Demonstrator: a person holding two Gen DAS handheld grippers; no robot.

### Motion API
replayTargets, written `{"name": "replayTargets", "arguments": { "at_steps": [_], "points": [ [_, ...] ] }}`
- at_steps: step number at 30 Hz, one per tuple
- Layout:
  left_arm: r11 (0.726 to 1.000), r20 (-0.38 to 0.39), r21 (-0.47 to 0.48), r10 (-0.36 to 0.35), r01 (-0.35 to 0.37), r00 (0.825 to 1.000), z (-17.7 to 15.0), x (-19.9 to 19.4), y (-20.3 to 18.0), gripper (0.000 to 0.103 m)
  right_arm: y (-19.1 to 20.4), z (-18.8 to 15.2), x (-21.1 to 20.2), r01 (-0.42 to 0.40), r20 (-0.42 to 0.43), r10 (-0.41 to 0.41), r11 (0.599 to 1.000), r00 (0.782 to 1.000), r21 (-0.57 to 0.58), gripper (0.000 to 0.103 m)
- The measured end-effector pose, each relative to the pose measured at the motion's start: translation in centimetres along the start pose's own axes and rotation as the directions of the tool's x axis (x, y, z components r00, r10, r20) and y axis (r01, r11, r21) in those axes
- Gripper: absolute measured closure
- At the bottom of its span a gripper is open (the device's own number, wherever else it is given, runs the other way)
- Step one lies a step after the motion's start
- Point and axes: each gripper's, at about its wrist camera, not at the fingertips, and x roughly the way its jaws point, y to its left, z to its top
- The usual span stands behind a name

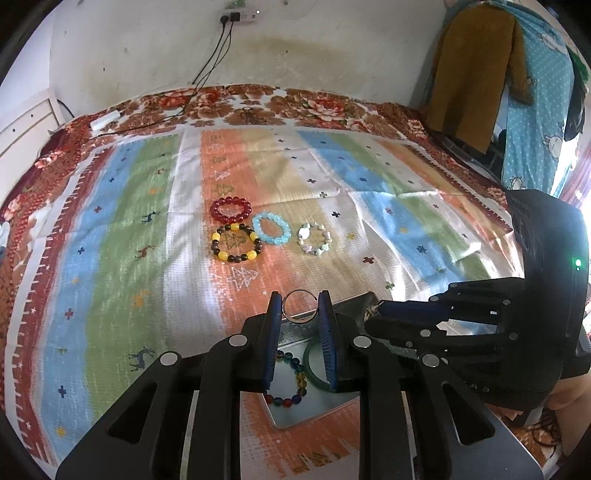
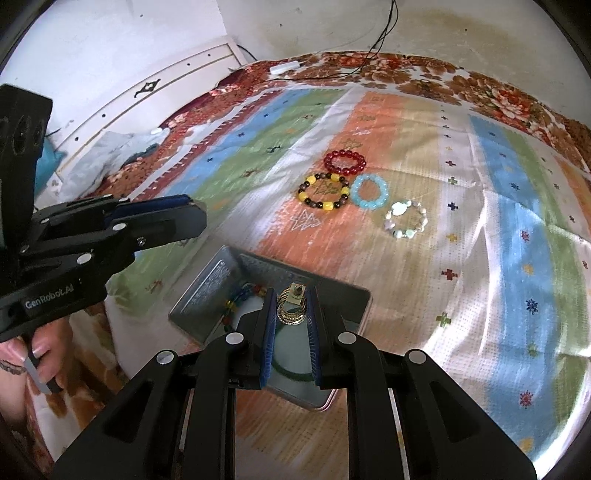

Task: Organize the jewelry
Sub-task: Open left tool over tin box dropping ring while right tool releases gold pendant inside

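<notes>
A: What's the surface?

B: A bed w/ a striped cloth (image 1: 147, 229) spread on it – blue, green, white, orange bands, small crosses, deer, trees. Under it a red-brown flower blanket (image 1: 303, 103) shows along the far edge. White wall (image 1: 147, 48) behind, stained; socket (image 1: 236, 16) up top w/ black cables (image 1: 210, 62) dropping to the bed. White drawers (image 1: 26, 122) at the left, brown coat (image 1: 476, 74) and blue dotted fabric (image 1: 535, 122) hanging at the right.

A: Left gripper (image 1: 300, 308)?

B: Pads part-closed, pinching a thin metal ring (image 1: 300, 306) between the tips, above the far edge of the tin box (image 2: 207, 291).

A: Right gripper (image 2: 291, 308)?

B: Also narrow, clamped on gold hoop earrings (image 2: 291, 308) on a small card, over the box. Can't tell if they touch the box floor.

A: What's in the box?

B: Multicolour bead bracelet (image 1: 291, 380) and a green bangle (image 1: 314, 373), lying close together.

A: Rest of the jewelry?

B: Four bracelets mid-cloth, well apart from the box: red one (image 1: 231, 209) farthest, yellow-and-dark one (image 1: 236, 243) just in front of it, light blue one (image 1: 271, 229) beside those, pale stone one (image 1: 314, 239) off to the right.
</notes>
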Motion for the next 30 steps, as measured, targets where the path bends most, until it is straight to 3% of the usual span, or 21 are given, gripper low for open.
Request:
{"name": "replayTargets", "arguments": {
  "at_steps": [4,7,18,30],
  "points": [
    [1.0,-0.039,-0.01,-0.029,0.028,0.999,-0.1,0.4,0.1,0.083,0.0,0.0,0.1,-0.005,-0.009,0.005,1.0,1.0,-0.002,0.085],
    [0.999,-0.037,-0.017,-0.03,0.03,0.999,0.1,0.2,0.4,0.077,-0.3,0.0,0.0,-0.006,-0.005,0.006,1.0,1.0,0.013,0.067],
    [0.995,-0.053,-0.095,-0.014,0.009,0.998,0.4,0.8,2.0,0.064,-1.2,0.4,-0.4,0.044,0.019,-0.045,0.998,0.999,0.047,0.062],
    [0.989,-0.07,-0.118,0.086,-0.094,0.994,1.5,2.2,3.8,0.057,-1.5,0.7,-0.5,0.134,0.055,-0.137,0.99,0.989,0.045,0.054]
  ]
}}
